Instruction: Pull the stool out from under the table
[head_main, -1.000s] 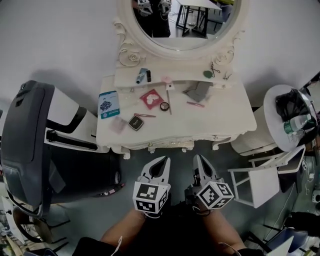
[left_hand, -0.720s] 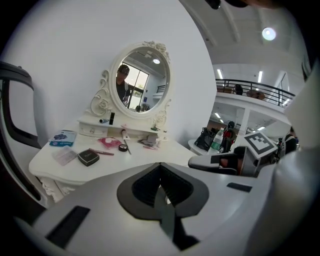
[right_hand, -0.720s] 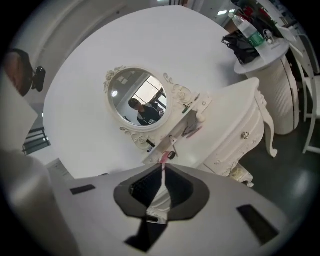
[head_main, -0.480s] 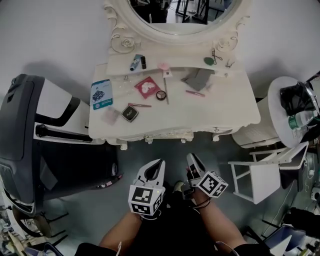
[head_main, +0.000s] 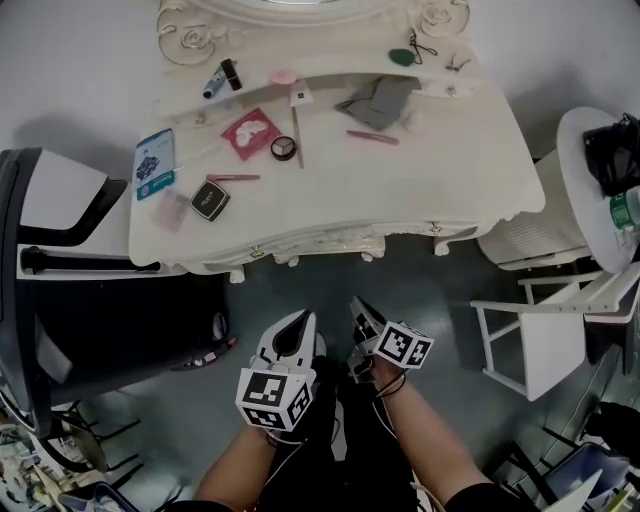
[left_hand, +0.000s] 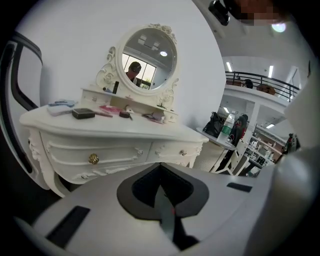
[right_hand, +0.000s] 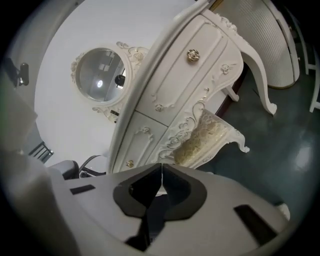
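Note:
The cream upholstered stool (right_hand: 202, 137) with carved white legs stands tucked under the white dressing table (right_hand: 175, 75). It shows only in the right gripper view; in the head view the tabletop (head_main: 420, 190) hides it. My left gripper (head_main: 297, 318) hovers over the dark floor in front of the table, with its jaws (left_hand: 160, 165) shut and nothing in them. Beside it, my right gripper (head_main: 357, 305) is rolled to one side and points at the stool from a distance. Its jaws (right_hand: 161, 165) are closing, tips together, with nothing between them.
A large black-and-white chair (head_main: 60, 290) crowds the table's left side. At the right are a ribbed white bin (head_main: 520, 240), a white frame chair (head_main: 540, 340) and a round side table (head_main: 590, 170) with a bottle. Small cosmetics lie on the tabletop, below an oval mirror (left_hand: 149, 57).
The head view has moved forward: the table has slid up the picture and the mirror has left it. Both grippers have drifted slightly left and down, and the right one has rolled sideways.

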